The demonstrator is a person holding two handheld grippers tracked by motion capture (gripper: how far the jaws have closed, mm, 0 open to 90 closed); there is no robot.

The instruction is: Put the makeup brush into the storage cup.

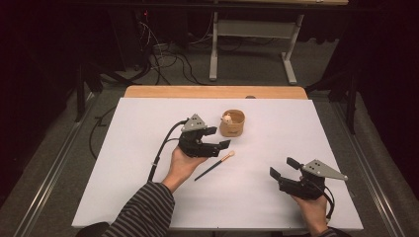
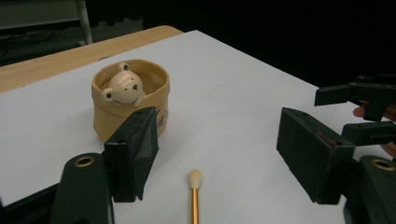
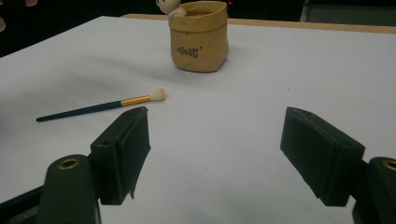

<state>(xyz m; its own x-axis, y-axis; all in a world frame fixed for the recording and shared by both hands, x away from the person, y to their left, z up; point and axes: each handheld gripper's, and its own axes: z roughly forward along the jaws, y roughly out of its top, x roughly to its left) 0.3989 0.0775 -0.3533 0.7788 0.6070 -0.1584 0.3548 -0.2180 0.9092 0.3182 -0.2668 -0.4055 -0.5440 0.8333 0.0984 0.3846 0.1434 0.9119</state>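
Observation:
A tan pot shaped like a sack with a small bear's head at its rim (image 1: 232, 123) (image 2: 129, 95) (image 3: 200, 35) stands upright on the white sheet. A thin brush (image 1: 215, 166) (image 2: 194, 196) (image 3: 100, 108) with a dark handle, gold ferrule and pale tip lies flat in front of it. My left gripper (image 1: 220, 138) (image 2: 215, 158) hovers open just over the brush's tip end, beside the pot, with nothing between its jaws. My right gripper (image 1: 281, 167) (image 3: 215, 154) is open and empty at the front right, well away from both.
The white sheet (image 1: 148, 163) covers most of a wooden table, whose bare strip (image 1: 212, 92) shows at the far edge. A desk frame and cables stand on the floor beyond. My right gripper appears far off in the left gripper view (image 2: 359, 114).

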